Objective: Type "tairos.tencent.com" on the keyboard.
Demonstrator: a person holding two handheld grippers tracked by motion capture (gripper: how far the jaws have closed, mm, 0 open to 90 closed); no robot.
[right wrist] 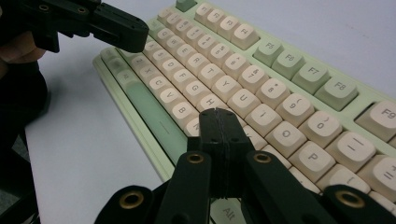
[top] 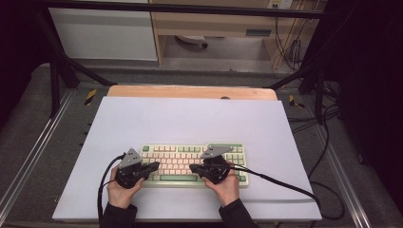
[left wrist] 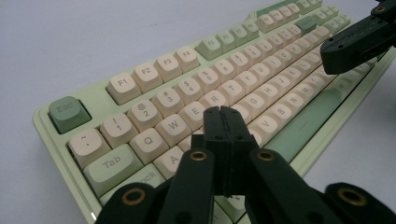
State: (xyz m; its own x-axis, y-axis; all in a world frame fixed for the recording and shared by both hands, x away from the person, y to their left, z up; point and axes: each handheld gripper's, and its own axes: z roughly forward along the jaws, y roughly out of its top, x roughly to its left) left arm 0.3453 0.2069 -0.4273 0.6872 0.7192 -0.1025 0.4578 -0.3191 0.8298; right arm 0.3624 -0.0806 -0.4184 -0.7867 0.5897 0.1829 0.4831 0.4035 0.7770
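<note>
A pale green keyboard [top: 177, 153] with cream and green keys lies on a white mat, near its front. My left gripper [top: 156, 166] hovers over the keyboard's left end, pointing right, with its jaws shut and nothing between them. In the left gripper view its tips [left wrist: 226, 113] hang above the letter keys of the keyboard [left wrist: 215, 46]. My right gripper [top: 192, 167] is over the right half, pointing left, also shut and empty. In the right gripper view its tips [right wrist: 219, 115] sit above the keyboard [right wrist: 289, 60] near the space bar's end. The two tips face each other with a gap between.
The white mat [top: 190, 118] covers a wooden table top [top: 190, 91] inside a metal frame. Cables trail from both grippers; the right one [top: 285, 183] runs across the mat to the right edge. Behind the table stand a desk and more cables.
</note>
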